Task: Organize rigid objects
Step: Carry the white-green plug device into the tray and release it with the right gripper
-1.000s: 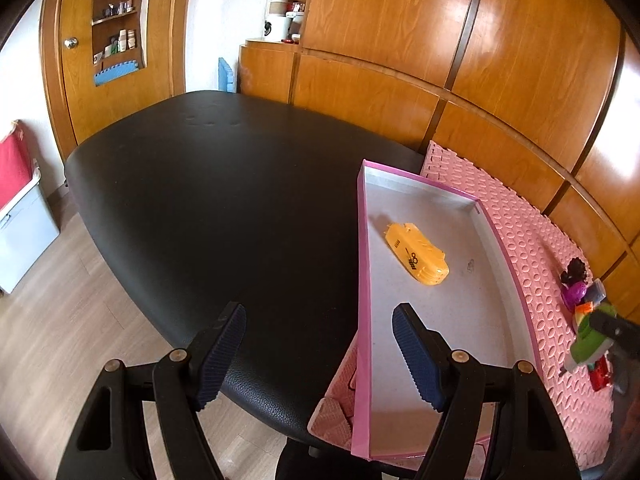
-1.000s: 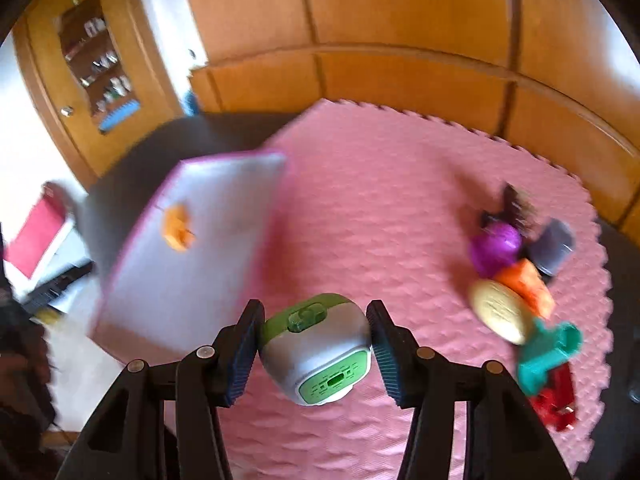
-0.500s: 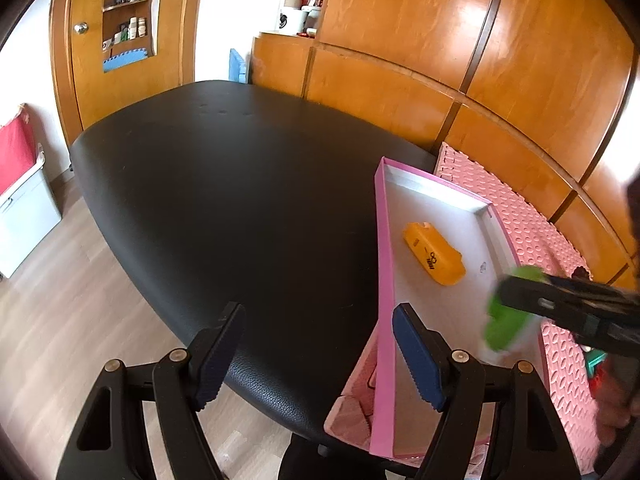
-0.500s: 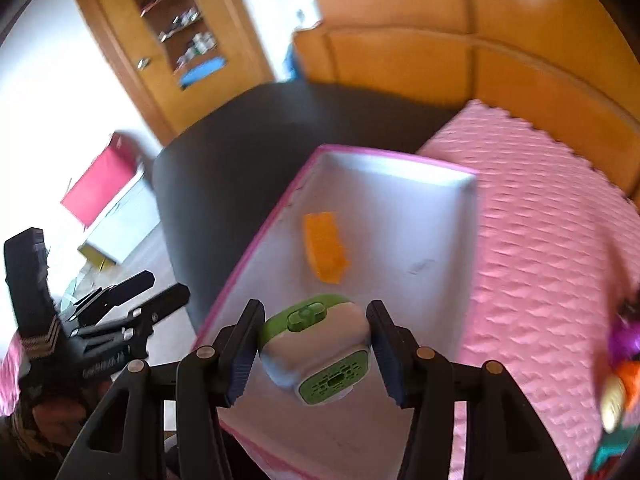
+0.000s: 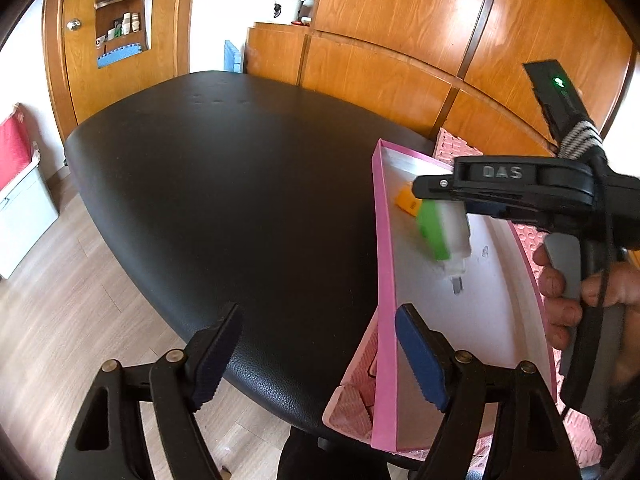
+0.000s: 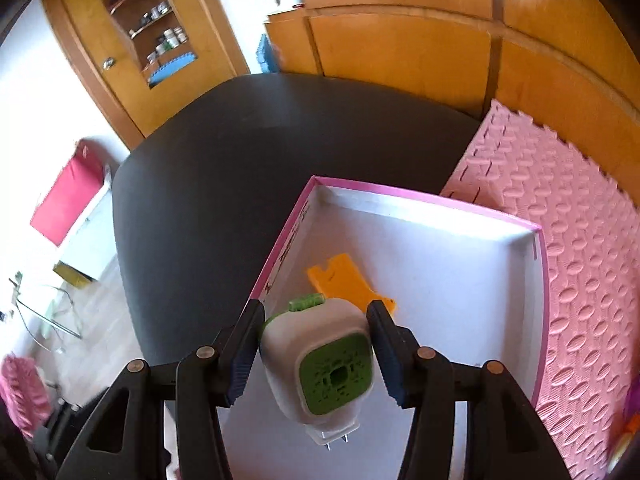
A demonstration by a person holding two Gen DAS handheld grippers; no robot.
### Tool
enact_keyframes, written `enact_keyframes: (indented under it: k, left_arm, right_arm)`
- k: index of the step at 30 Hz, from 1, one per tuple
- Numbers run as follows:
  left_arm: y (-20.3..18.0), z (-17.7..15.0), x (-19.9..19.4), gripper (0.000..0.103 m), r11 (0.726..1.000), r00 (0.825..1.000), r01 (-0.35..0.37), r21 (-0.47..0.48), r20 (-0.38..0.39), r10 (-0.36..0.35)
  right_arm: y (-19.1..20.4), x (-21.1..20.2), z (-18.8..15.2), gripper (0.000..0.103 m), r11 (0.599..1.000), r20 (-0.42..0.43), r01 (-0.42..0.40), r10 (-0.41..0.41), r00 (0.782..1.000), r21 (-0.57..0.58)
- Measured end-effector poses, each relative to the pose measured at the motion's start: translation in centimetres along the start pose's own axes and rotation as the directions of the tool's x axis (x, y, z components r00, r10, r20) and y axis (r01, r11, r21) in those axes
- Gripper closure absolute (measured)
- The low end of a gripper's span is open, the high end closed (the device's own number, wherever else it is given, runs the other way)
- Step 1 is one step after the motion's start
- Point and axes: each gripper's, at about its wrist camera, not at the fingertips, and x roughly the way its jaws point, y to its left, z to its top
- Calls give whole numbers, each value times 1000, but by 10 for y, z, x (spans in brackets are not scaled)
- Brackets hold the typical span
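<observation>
- Wooden wall panels back a black padded table (image 5: 224,184); a pink-rimmed tray (image 6: 440,264) lies on it beside a pink foam mat (image 6: 580,240).
- Right gripper (image 6: 316,354) pinches a white-and-green plug-in device (image 6: 320,364) above the tray.
- An orange toy (image 6: 344,280) lies inside the tray.
- Left gripper (image 5: 316,354), spread and empty, jaws just widening, hangs over the tray's near-left rim.

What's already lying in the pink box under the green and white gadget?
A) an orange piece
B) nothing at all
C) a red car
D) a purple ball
A: an orange piece lies on the floor of the pink box, just beyond the green and white gadget that the right gripper holds above it.
</observation>
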Motion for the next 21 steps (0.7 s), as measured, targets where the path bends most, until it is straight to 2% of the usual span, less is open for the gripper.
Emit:
enact_keyframes:
  k: [4,11,17,21]
  left_arm:
    - [-1,-1,-2,21,1000,1000,-2,-2,7,2]
    - [-8,0,-13,18,1000,999,-9,9,36,8]
    - [-18,-1,-20,16,999,999,-6,37,52,4]
    - [-26,-2,-25,15,998,998,-3,60,59,-1]
  right_arm:
    - [-6,-11,-10,43,1000,22,-22,21,1000,21]
    - [-10,-41,-29,42,999,89,-17,13,996,44]
    - [-16,-66,-54,42,997,144,77,-80,986,26]
    - [-17,-77,-73,34,987,178,159,-157,971,5]
